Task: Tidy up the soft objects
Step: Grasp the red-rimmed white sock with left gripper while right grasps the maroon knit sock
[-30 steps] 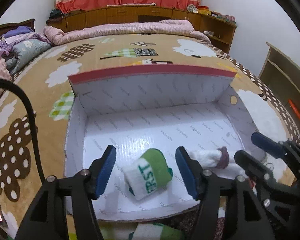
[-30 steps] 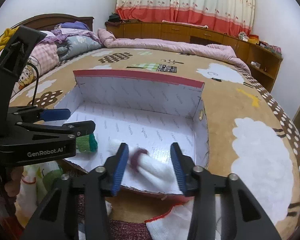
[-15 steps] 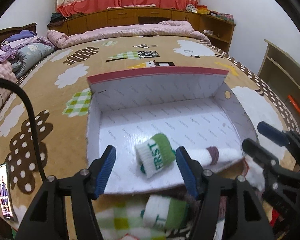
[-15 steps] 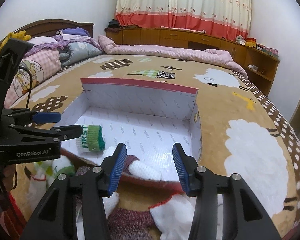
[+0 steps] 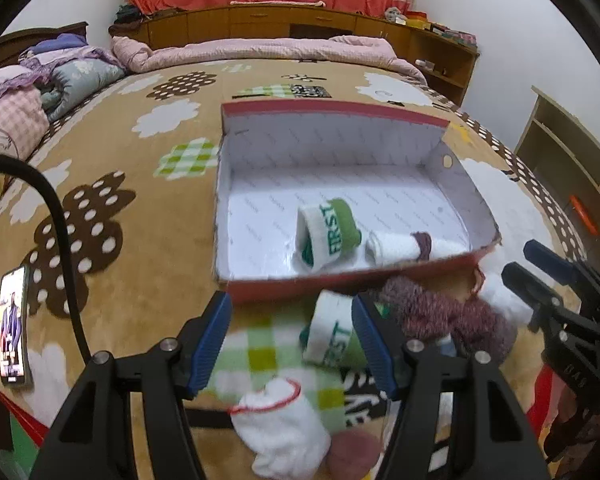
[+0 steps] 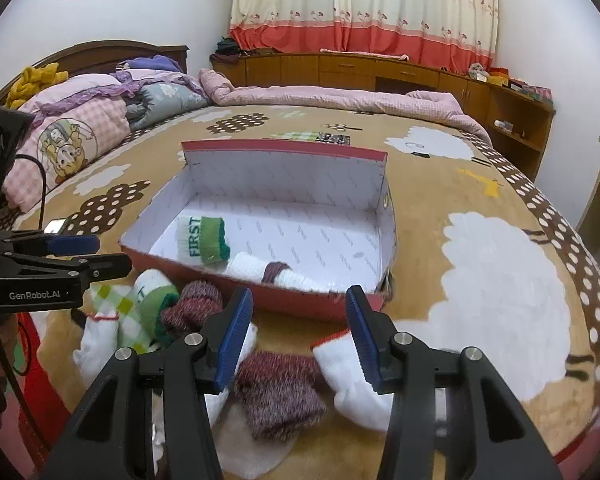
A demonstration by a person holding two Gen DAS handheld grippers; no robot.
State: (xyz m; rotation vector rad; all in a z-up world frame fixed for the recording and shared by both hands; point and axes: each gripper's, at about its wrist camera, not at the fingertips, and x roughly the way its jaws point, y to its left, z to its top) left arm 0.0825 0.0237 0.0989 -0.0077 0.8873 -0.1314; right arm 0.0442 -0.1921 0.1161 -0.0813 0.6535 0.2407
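A red shoebox (image 5: 340, 282) (image 6: 296, 302) with a white inside lies open on the bedspread. In it sit a rolled green-and-white "FIRST" sock (image 5: 326, 236) (image 6: 202, 242) and a white roll with a maroon band (image 5: 400, 246) (image 6: 276, 272). Loose socks lie in front of the box: a second "FIRST" sock (image 5: 332, 336), fuzzy maroon socks (image 5: 440, 312) (image 6: 280, 388), white socks with red trim (image 5: 280, 424) (image 6: 352, 380) and a green-checked one (image 6: 120, 312). My left gripper (image 5: 292, 320) (image 6: 100, 256) hovers open over the pile, holding nothing. My right gripper (image 6: 300, 308) (image 5: 540, 268) is open and empty above the maroon sock.
A phone (image 5: 14, 332) lies on the bedspread at the left, and a black cable (image 5: 60, 240) arcs past it. Folded quilts and pillows (image 6: 80, 132) are heaped at the headboard. Wooden cabinets (image 6: 380, 72) line the far wall, and a shelf unit (image 5: 572, 168) stands right of the bed.
Both grippers have drawn back from inside the box to the sock pile in front of it. The two rolled socks stay in the box. Both grippers stay open.
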